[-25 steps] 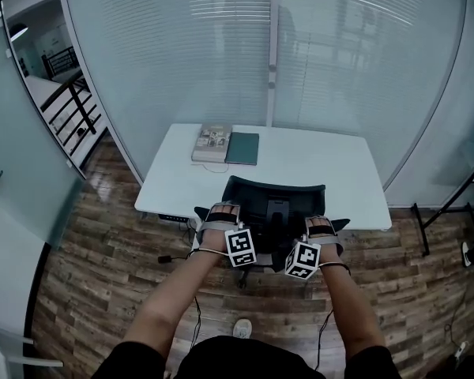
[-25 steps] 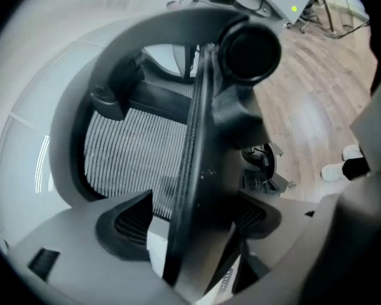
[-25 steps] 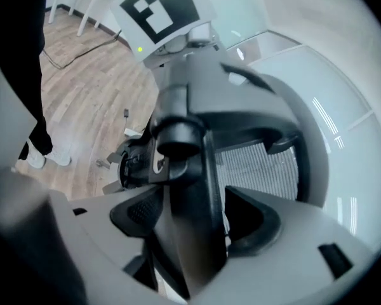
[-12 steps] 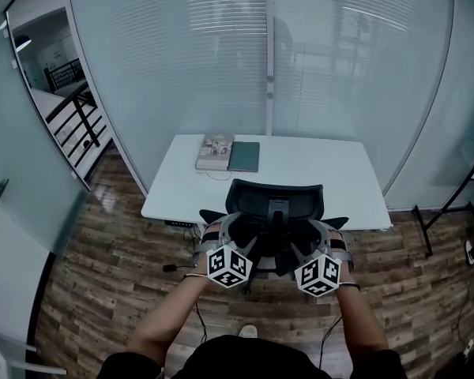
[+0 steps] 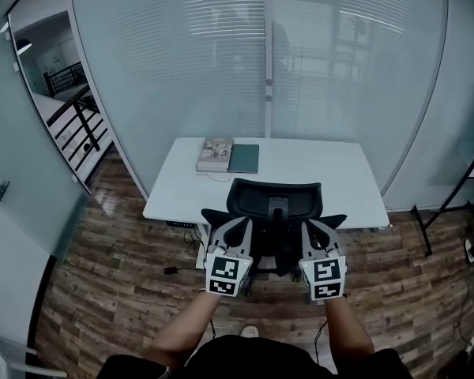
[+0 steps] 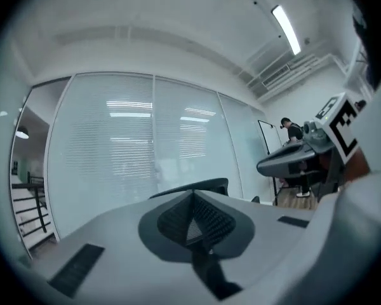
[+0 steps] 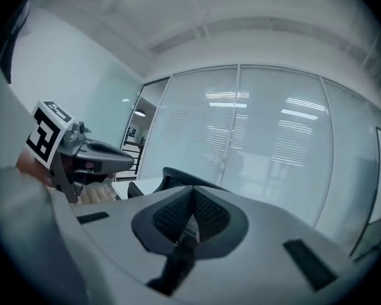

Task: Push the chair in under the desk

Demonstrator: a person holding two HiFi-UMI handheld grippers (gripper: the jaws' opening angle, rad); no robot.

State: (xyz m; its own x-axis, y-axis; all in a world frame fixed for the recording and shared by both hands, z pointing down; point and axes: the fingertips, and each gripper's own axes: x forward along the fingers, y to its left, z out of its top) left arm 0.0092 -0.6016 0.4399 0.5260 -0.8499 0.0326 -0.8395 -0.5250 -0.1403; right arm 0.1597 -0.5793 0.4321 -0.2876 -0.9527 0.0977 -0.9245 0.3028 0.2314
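Note:
A black mesh office chair [image 5: 272,208] stands with its seat tucked under the white desk [image 5: 332,176], its backrest just short of the desk's near edge. My left gripper [image 5: 242,223] and right gripper [image 5: 309,225] hang side by side on my side of the backrest, raised and apart from it. Both pairs of jaws have just been closing and now meet with nothing between them. In the left gripper view the left gripper [image 6: 192,220] is shut and the backrest top [image 6: 200,185] lies beyond it. The right gripper view shows the right gripper [image 7: 190,220] shut, with the backrest [image 7: 181,176] ahead.
A book [image 5: 214,154] and a dark green notebook [image 5: 244,158] lie at the desk's far left. A frosted glass wall [image 5: 268,61] rises behind the desk. A black rack [image 5: 458,212] stands at the right, cables [image 5: 180,267] trail on the wood floor, and a person [image 6: 293,131] stands far off.
Both grippers have drawn back from the chair's backrest and risen. They rolled so that their marker cubes face the head camera. Their jaws went from open to shut.

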